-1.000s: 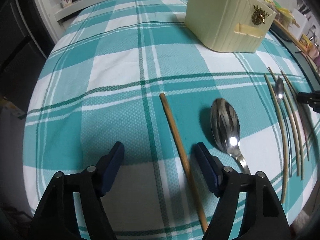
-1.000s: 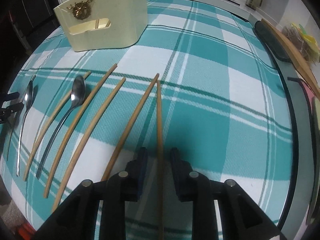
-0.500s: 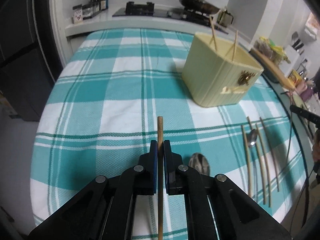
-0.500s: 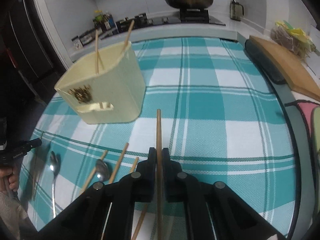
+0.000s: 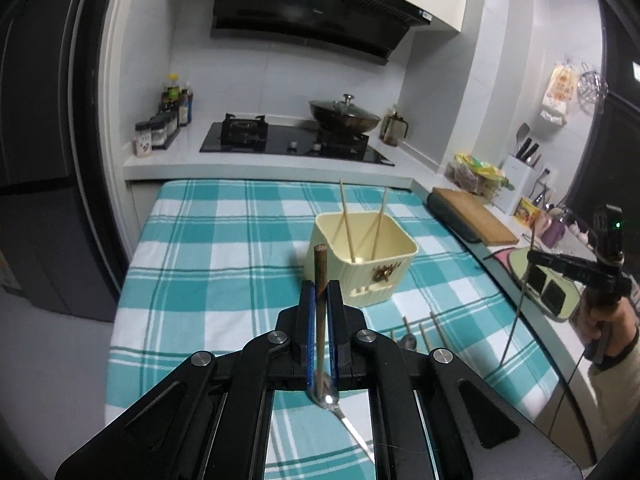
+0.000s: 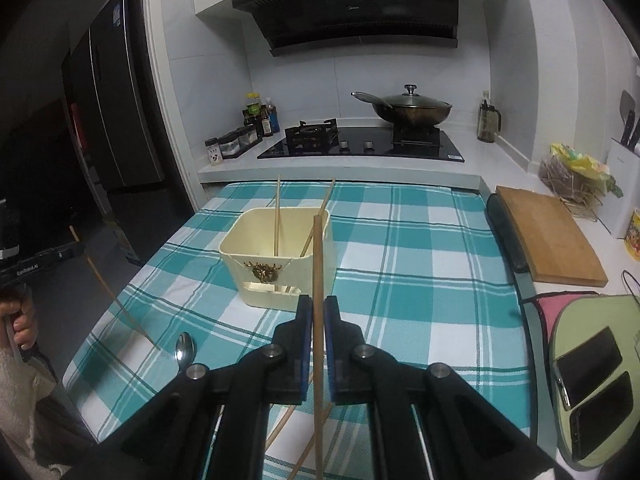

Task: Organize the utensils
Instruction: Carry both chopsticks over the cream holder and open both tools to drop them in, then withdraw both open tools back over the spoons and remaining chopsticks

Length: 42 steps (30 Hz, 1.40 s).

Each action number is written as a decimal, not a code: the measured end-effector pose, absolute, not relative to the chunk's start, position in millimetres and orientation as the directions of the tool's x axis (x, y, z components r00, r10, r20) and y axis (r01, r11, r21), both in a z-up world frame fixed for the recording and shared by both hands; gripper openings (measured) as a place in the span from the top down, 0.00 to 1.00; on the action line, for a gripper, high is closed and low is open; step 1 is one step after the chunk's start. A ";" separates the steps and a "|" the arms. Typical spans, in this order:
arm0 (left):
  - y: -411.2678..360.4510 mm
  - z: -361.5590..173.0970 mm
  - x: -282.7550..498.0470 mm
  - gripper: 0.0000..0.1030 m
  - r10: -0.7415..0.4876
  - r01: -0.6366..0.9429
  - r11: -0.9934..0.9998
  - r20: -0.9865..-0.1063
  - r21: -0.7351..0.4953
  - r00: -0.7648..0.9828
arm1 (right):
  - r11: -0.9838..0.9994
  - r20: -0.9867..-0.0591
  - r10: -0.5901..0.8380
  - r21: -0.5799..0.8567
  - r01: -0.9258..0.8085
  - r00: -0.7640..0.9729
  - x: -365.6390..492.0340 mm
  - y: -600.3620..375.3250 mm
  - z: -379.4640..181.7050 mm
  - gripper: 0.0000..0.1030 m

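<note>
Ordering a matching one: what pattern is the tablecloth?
Teal-and-white plaid tablecloth, seen best in the right wrist view.

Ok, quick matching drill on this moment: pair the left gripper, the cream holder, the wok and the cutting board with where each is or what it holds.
Things:
1. left gripper
2. cream holder
3. wok
4. cutting board

Places or states:
A. on the hob's right burner, lid on
B. shut on a dark chopstick
C. on the counter, right of the checked cloth
D. two chopsticks stand in it

Pairs: 1-B, 2-D, 3-A, 4-C
</note>
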State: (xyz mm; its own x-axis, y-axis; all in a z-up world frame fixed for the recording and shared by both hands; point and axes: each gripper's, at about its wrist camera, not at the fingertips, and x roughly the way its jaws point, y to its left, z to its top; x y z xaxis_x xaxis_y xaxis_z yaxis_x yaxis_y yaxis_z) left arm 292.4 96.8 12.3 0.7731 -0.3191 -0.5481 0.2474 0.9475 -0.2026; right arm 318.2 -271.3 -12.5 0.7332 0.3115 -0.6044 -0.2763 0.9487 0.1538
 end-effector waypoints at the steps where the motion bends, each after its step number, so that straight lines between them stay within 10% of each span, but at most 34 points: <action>1: 96.3 16.8 293.4 0.96 -0.317 0.249 0.948 -0.544 -0.197 0.777 | 0.940 -0.613 0.340 0.204 -0.272 0.713 321.8 -273.9 -11.2 0.94; 10: 92.7 50.6 310.4 0.96 -0.358 0.268 0.932 -0.492 -0.245 0.794 | 0.952 -0.598 0.298 0.128 -0.278 0.744 329.7 -264.2 19.4 0.94; 21: 44.4 96.3 395.0 0.96 -0.281 0.203 0.948 -0.343 -0.247 0.896 | 0.960 -0.343 0.278 0.070 -0.271 0.897 397.1 -220.3 68.9 0.94; 34: -11.5 -33.7 512.2 0.96 -0.298 0.171 0.954 -0.716 -0.247 0.631 | 0.965 -0.776 0.245 0.135 -0.226 0.581 535.7 -192.1 -49.7 0.93; 39: -3.0 -34.4 501.2 0.39 -0.314 0.135 0.945 -0.713 -0.298 0.627 | 0.961 -0.738 0.274 0.185 -0.205 0.617 527.6 -202.4 -49.7 0.63; 42: 10.2 -24.5 472.1 0.37 -0.306 0.157 0.950 -0.696 -0.270 0.649 | 0.961 -0.694 0.274 0.182 -0.206 0.666 507.4 -214.1 -37.7 0.63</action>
